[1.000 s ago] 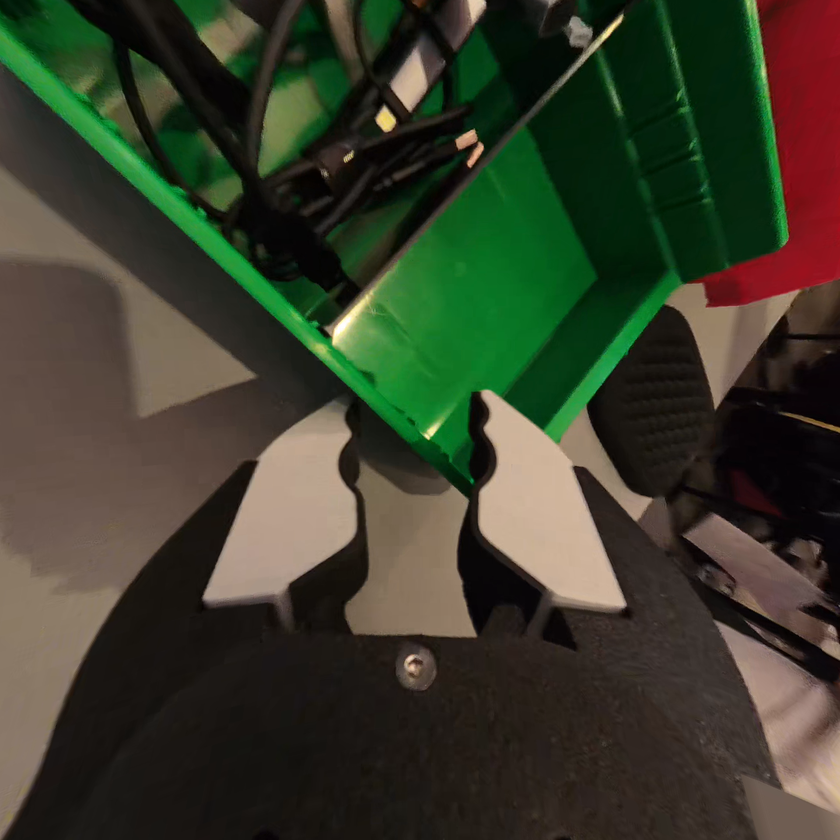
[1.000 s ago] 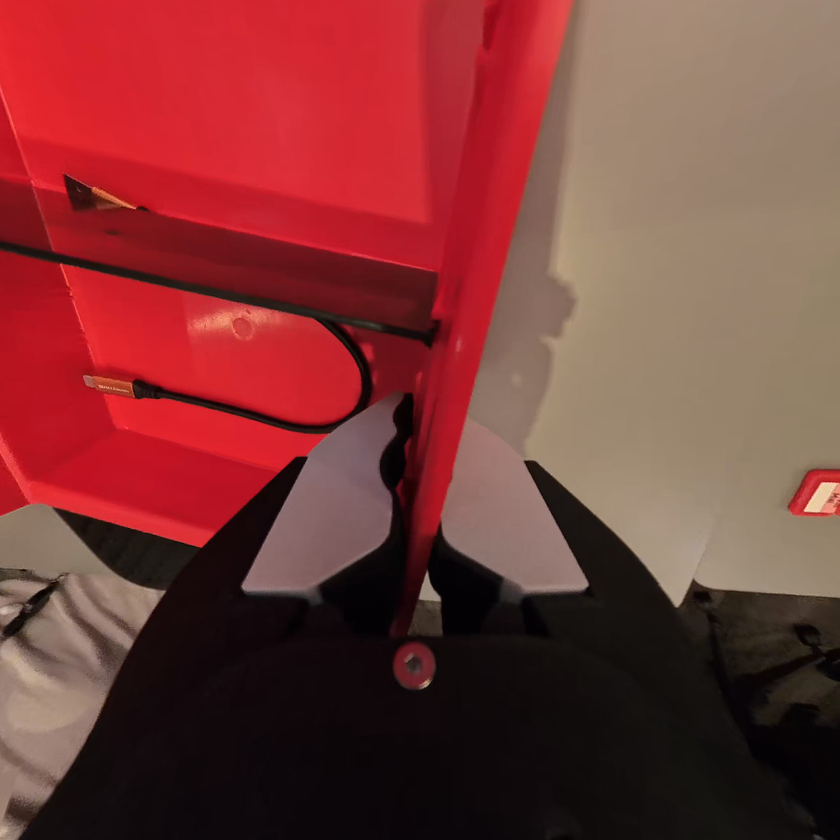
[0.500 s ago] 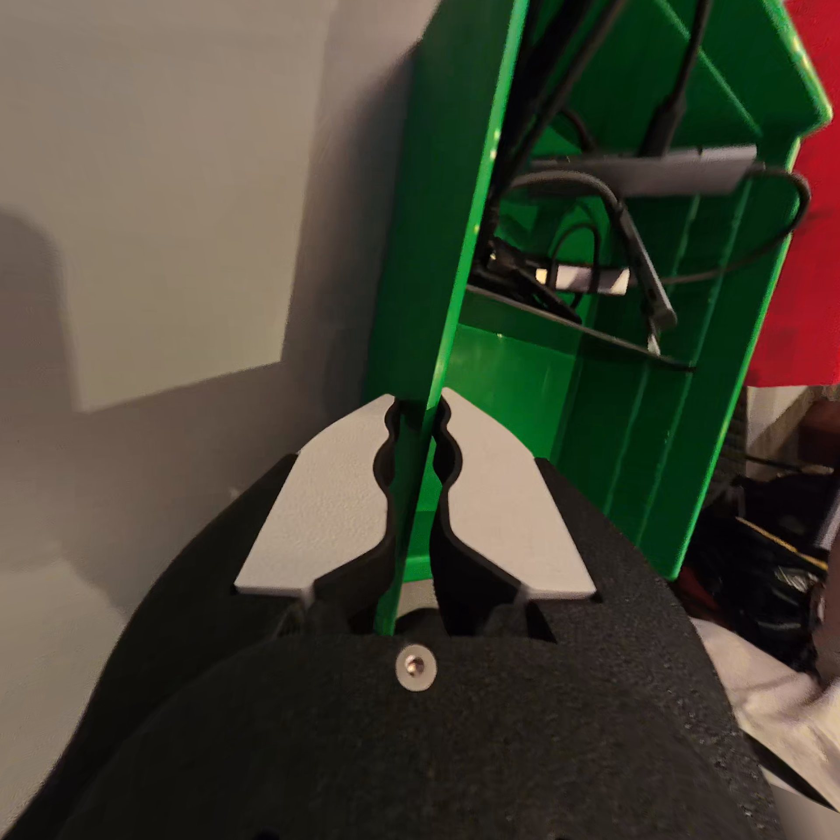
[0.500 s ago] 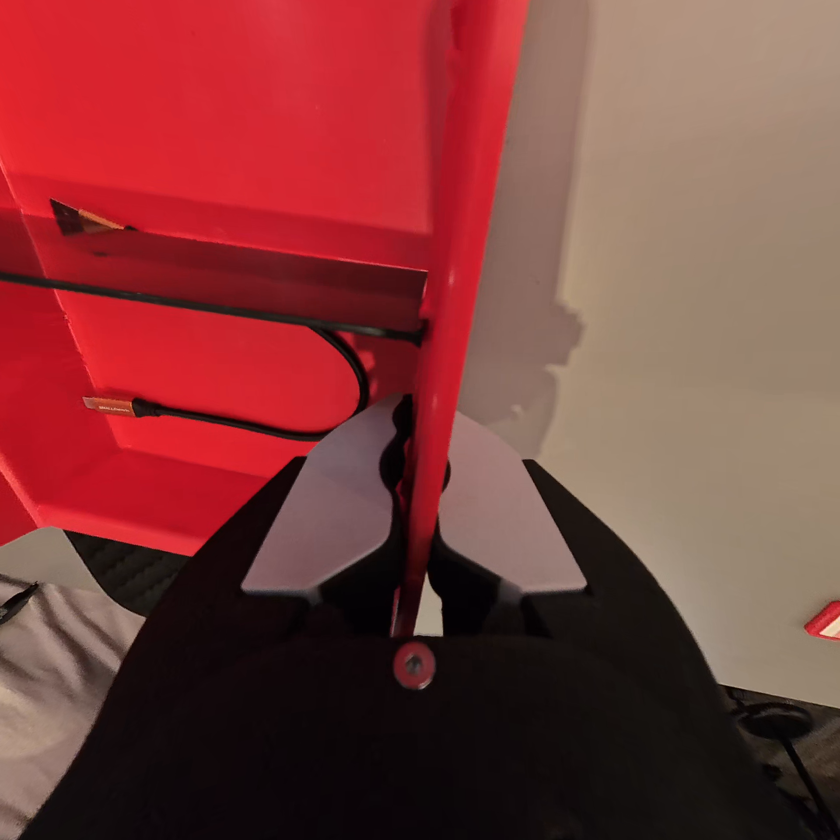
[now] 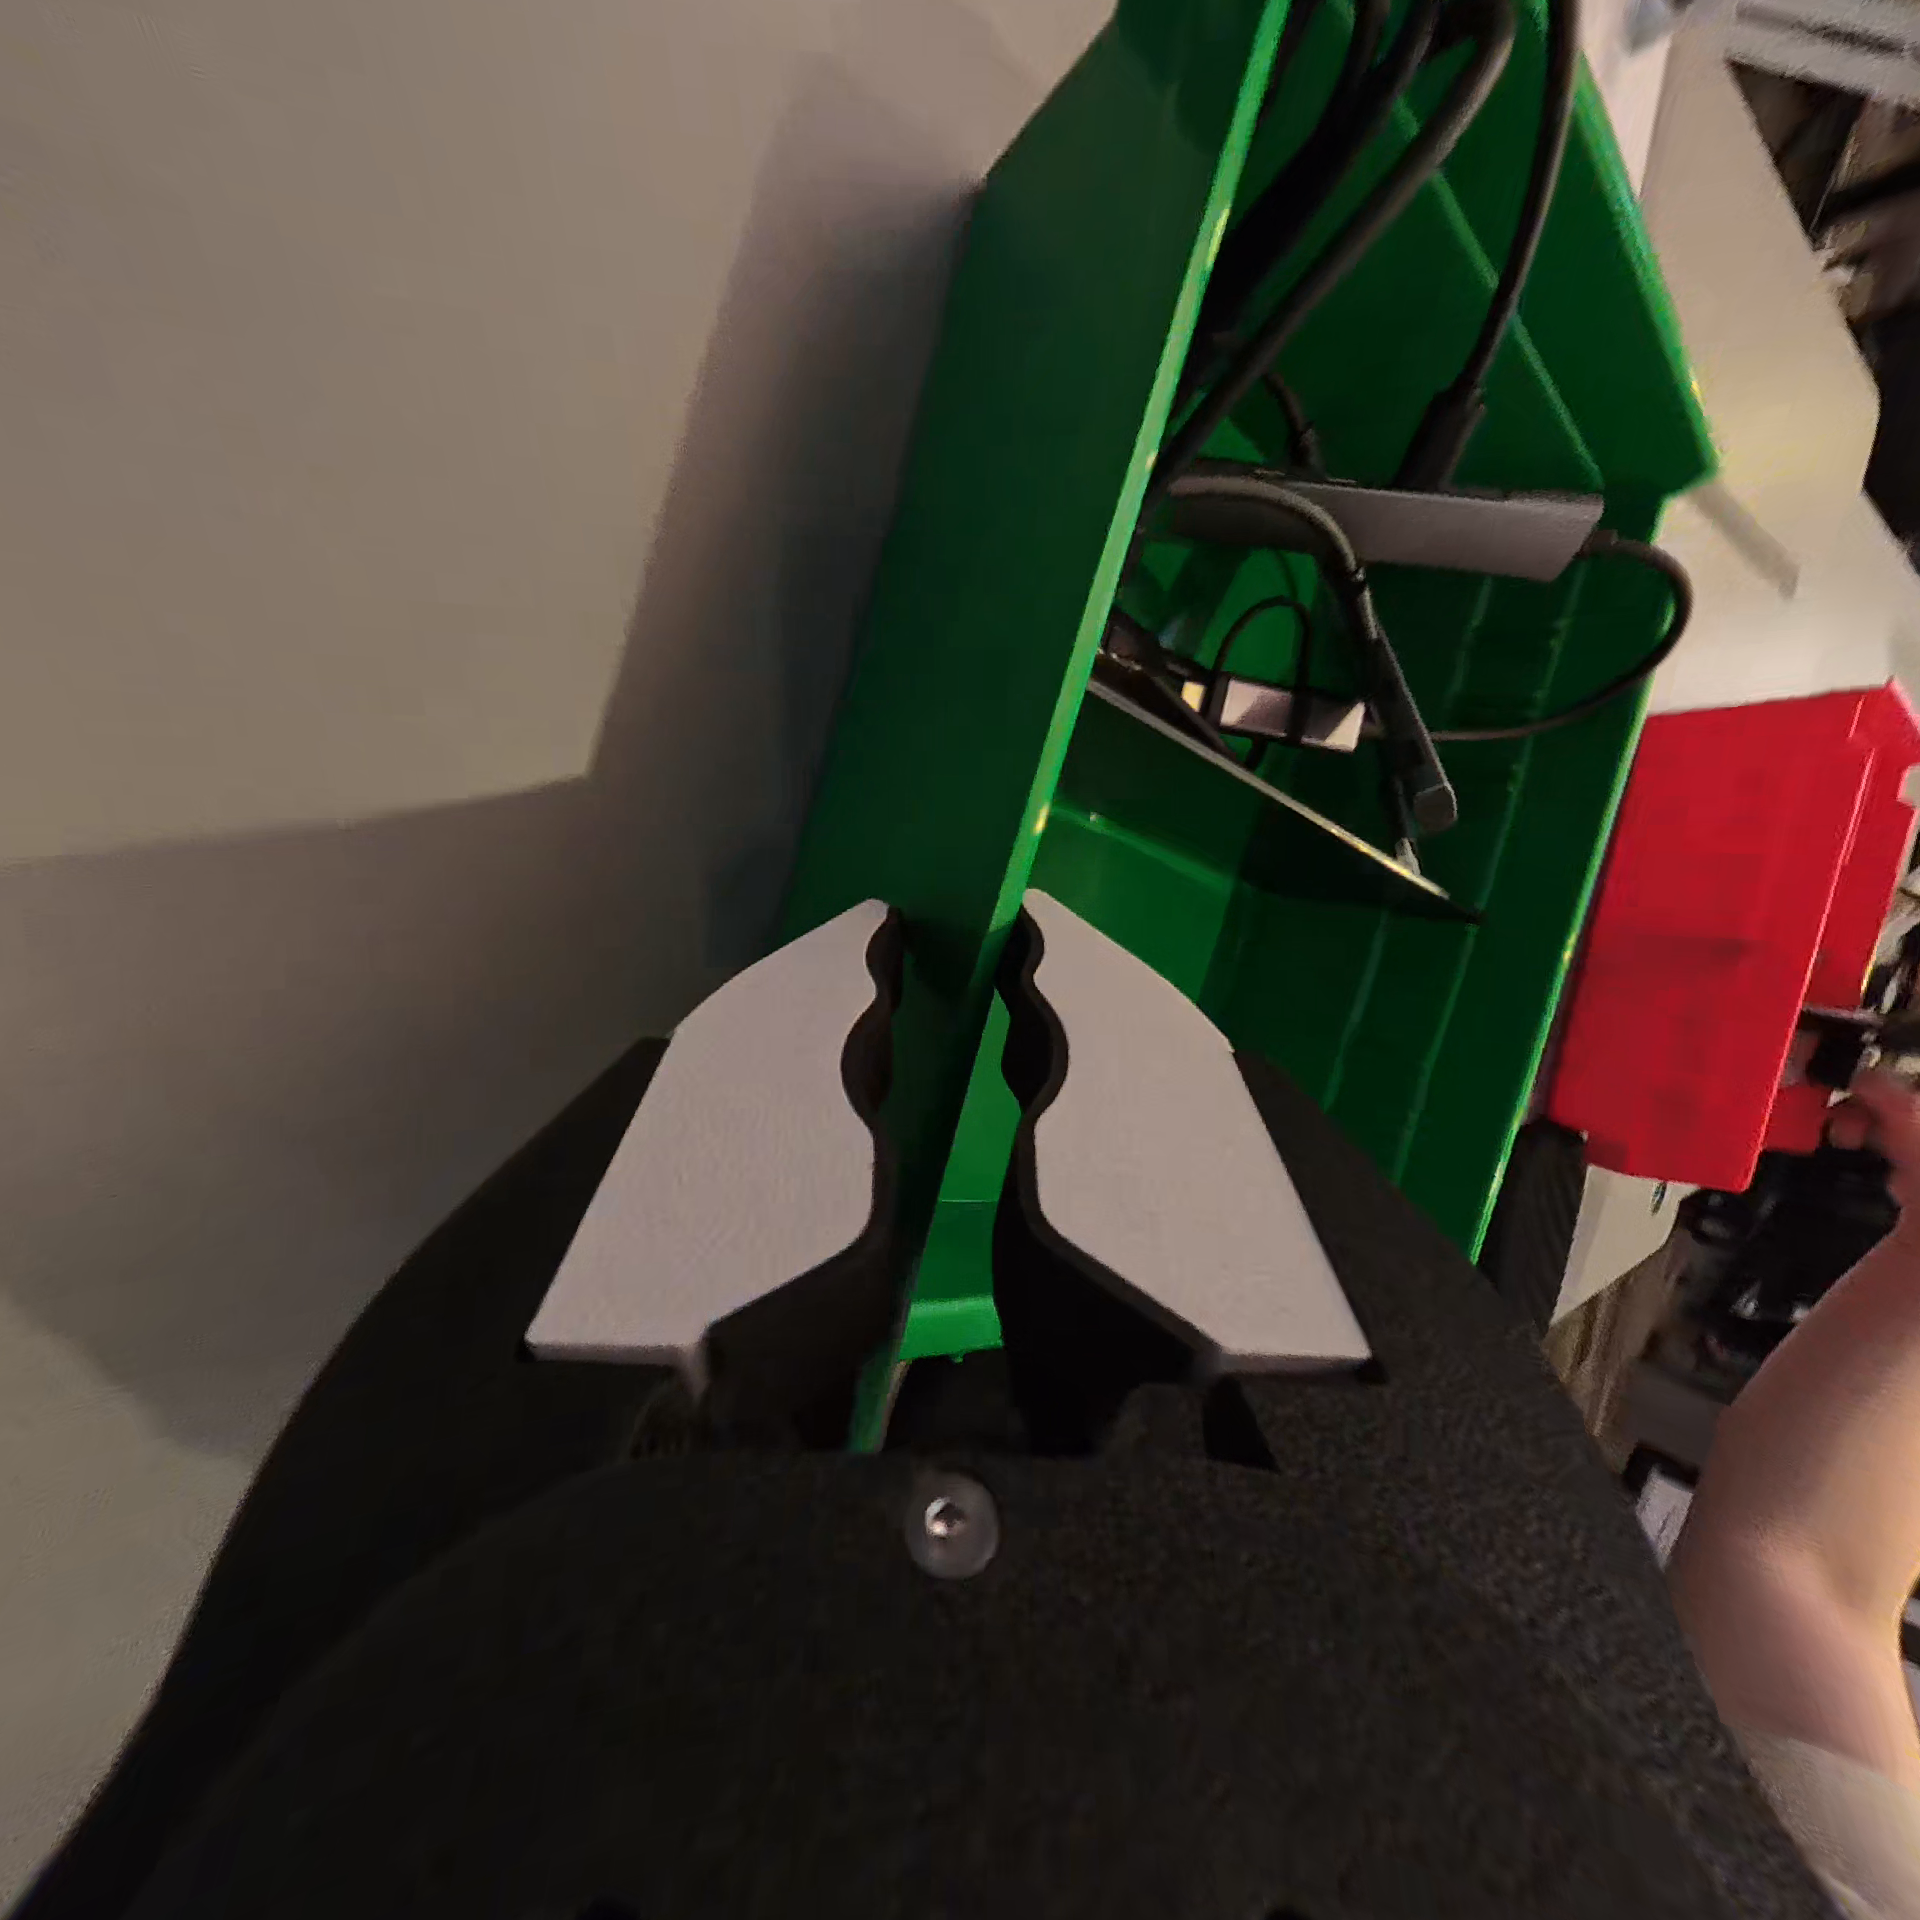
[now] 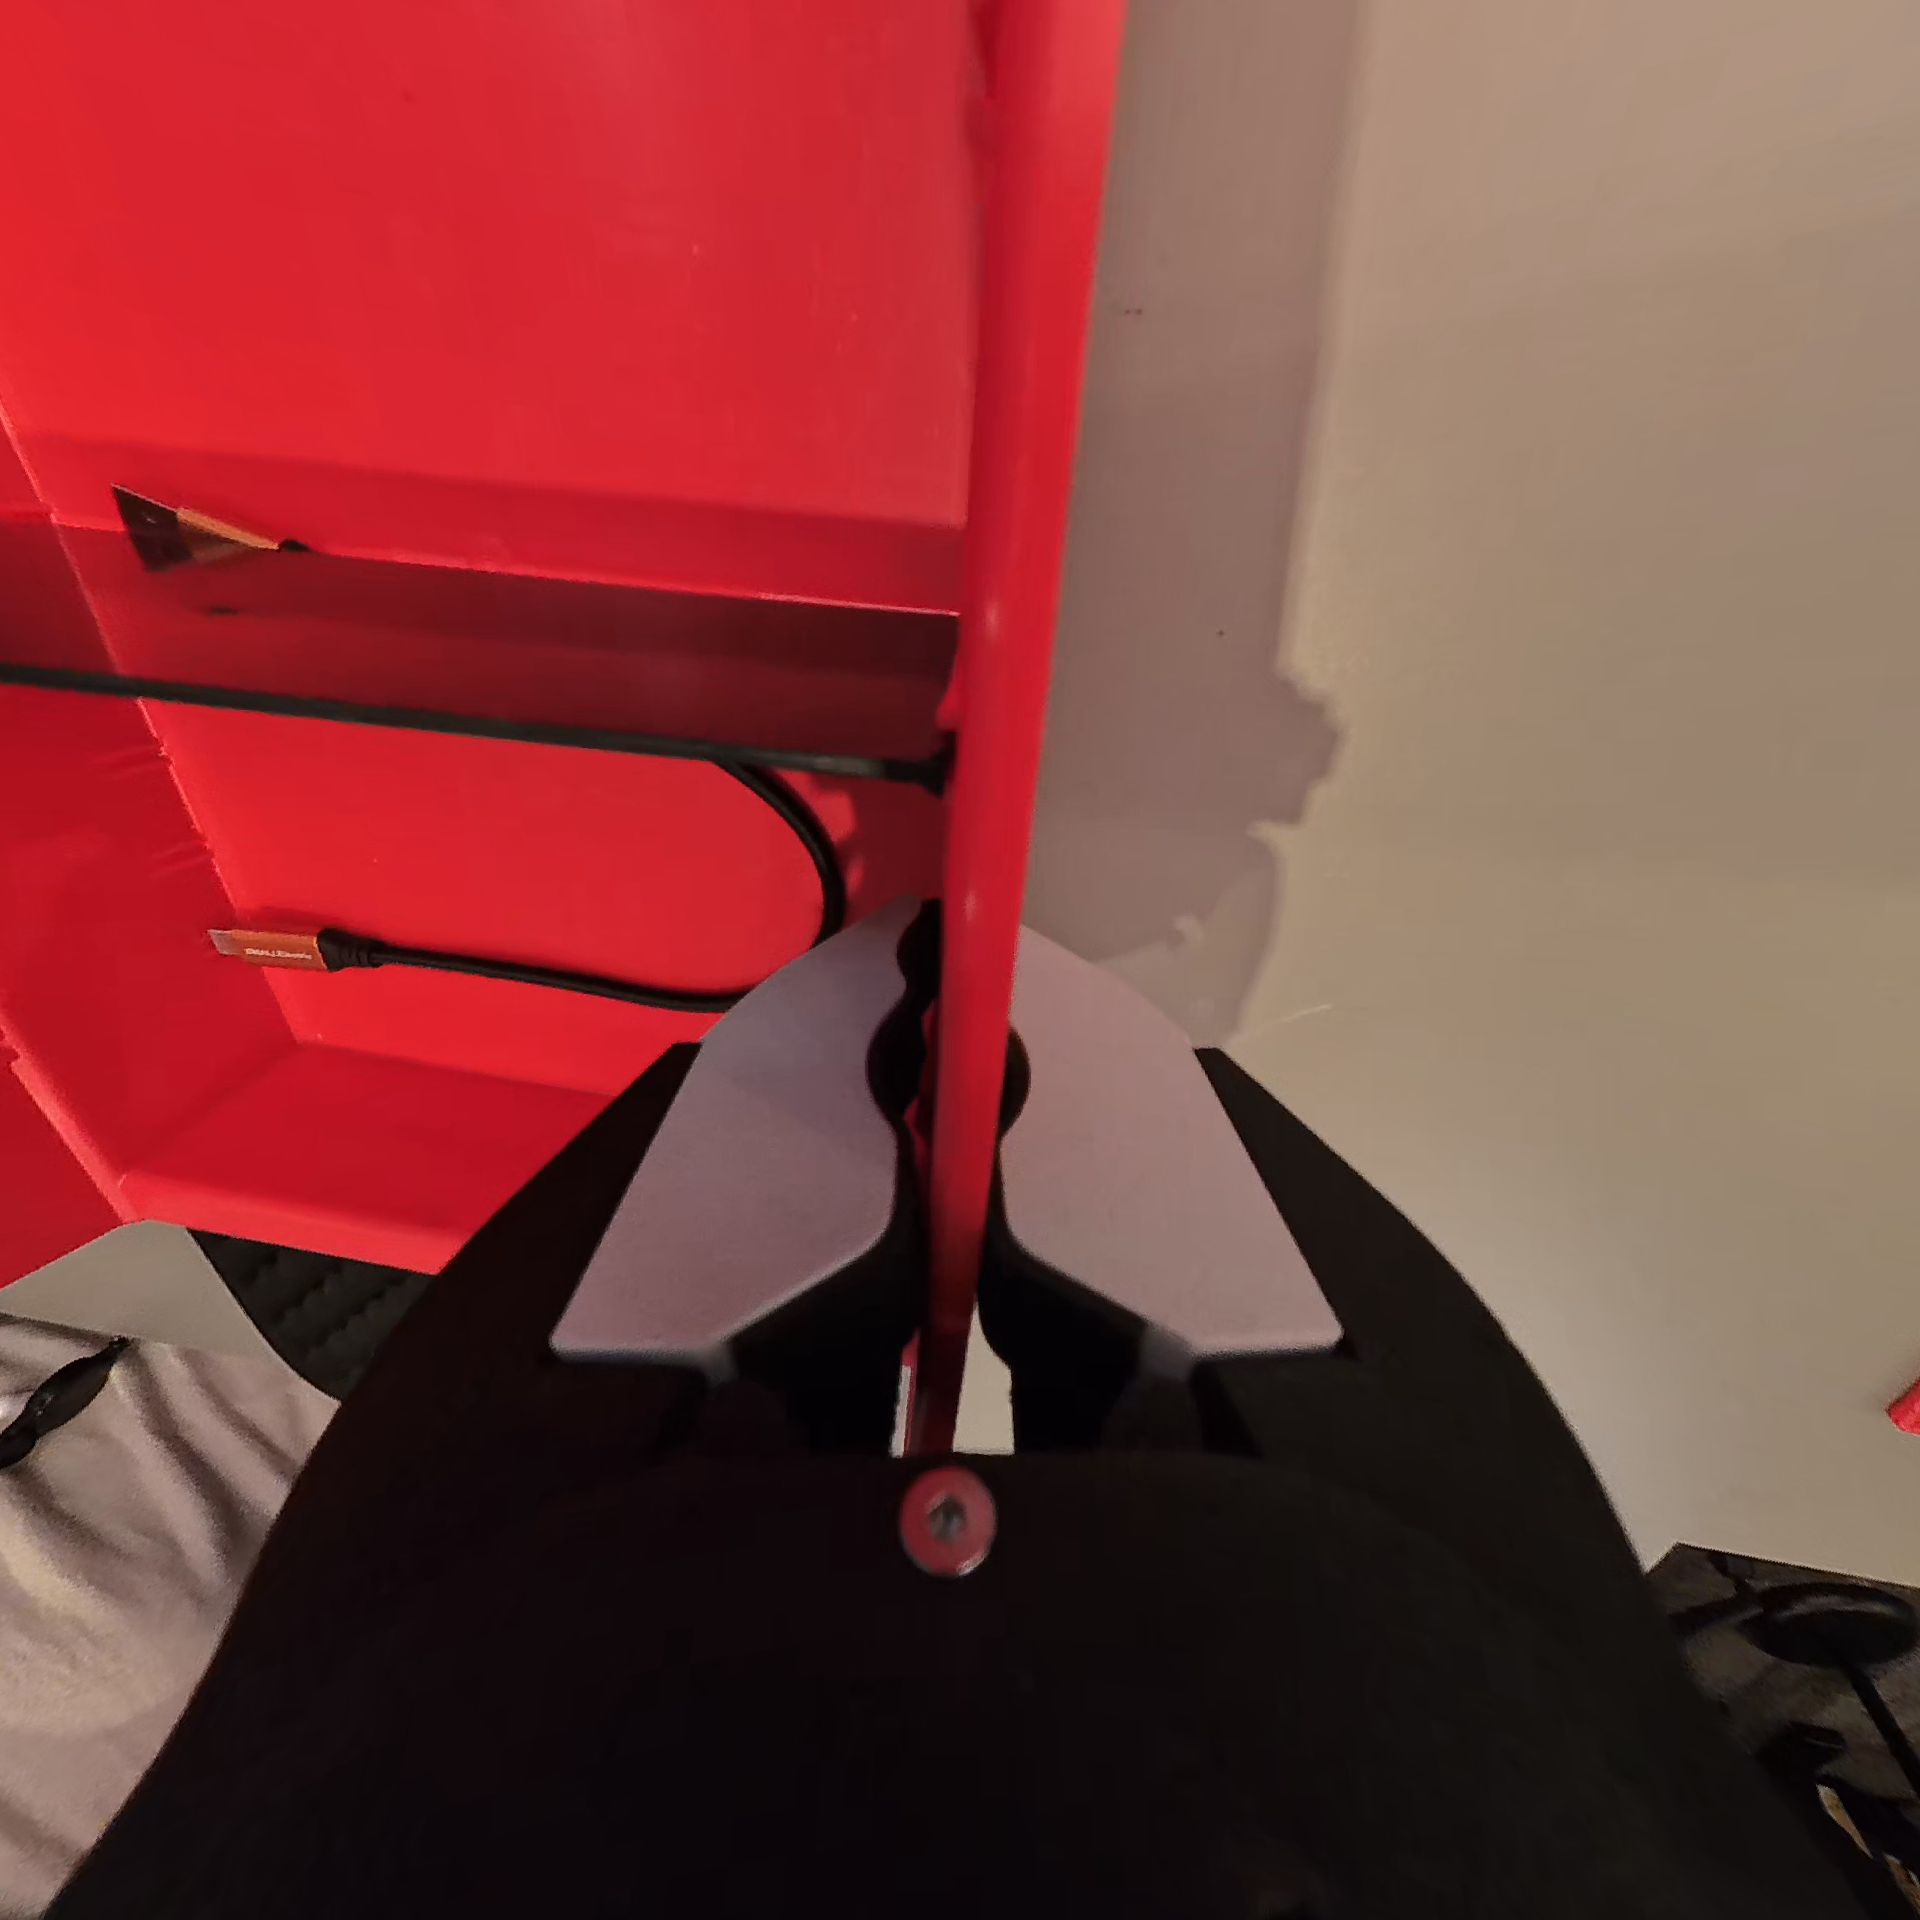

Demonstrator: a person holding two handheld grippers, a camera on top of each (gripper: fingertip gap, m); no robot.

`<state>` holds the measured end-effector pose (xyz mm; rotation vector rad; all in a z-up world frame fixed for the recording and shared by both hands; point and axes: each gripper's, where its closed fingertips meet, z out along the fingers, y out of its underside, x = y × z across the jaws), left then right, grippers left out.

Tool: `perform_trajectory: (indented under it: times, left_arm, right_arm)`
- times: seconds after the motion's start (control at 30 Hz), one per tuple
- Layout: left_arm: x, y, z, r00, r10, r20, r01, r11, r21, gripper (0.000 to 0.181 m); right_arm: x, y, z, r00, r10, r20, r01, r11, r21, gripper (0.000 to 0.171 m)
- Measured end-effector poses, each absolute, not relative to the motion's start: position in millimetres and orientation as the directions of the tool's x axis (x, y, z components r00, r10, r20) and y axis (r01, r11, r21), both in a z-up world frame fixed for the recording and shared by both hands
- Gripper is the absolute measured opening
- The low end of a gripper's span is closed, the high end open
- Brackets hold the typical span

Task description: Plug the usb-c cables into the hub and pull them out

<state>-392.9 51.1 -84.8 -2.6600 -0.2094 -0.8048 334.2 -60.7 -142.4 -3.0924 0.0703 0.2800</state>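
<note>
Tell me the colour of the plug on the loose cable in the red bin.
Orange plug on a black cable, clearest in the right wrist view.

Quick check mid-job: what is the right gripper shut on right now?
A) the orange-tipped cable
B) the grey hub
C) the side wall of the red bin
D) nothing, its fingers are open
C: in the right wrist view the right gripper has its fingers closed on either side of the red bin wall, while the orange-tipped cable lies loose inside the bin.
</note>
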Motion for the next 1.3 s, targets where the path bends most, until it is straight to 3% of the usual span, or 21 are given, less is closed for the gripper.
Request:
perform_trajectory:
  times: [0.3,0.7,0.9,1.0,1.1,1.2,1.3]
  left_arm:
    - [-411,34,-85,0.82,0.059,0.569,0.258,-0.926,-0.275,0.015]
    - [-409,38,-85,0.831,0.036,0.555,0.233,-0.929,-0.288,0.014]
    - [-409,40,-83,0.803,0.059,0.593,0.276,-0.918,-0.283,0.017]
    - [-419,52,-62,0.75,0.078,0.657,0.394,-0.85,-0.35,0.014]
    - [-440,55,-30,0.784,0.051,0.619,0.442,-0.745,-0.499,0.014]
    - [-431,61,23,0.813,-0.137,0.566,0.383,-0.606,-0.697,0.011]
    - [-394,70,65,0.832,-0.376,0.407,0.216,-0.458,-0.863,0.011]
  right_arm:
    - [329,-58,-142,0.975,-0.113,-0.191,-0.12,-0.992,-0.028,0.005]
    - [300,-20,-142,0.987,0.042,-0.154,0.038,-0.999,-0.029,0.006]
    - [293,-21,-143,0.988,0.008,-0.154,0.006,-1.0,-0.013,0.006]
    - [288,-18,-139,0.981,0.013,-0.194,0.0,-0.998,-0.069,0.017]
    - [282,-11,-127,0.963,0.005,-0.268,-0.034,-0.99,-0.138,0.032]
    - [286,-7,-108,0.962,-0.007,-0.273,-0.062,-0.979,-0.192,0.033]
    - [298,4,-76,0.978,-0.031,-0.207,-0.1,-0.938,-0.332,0.033]
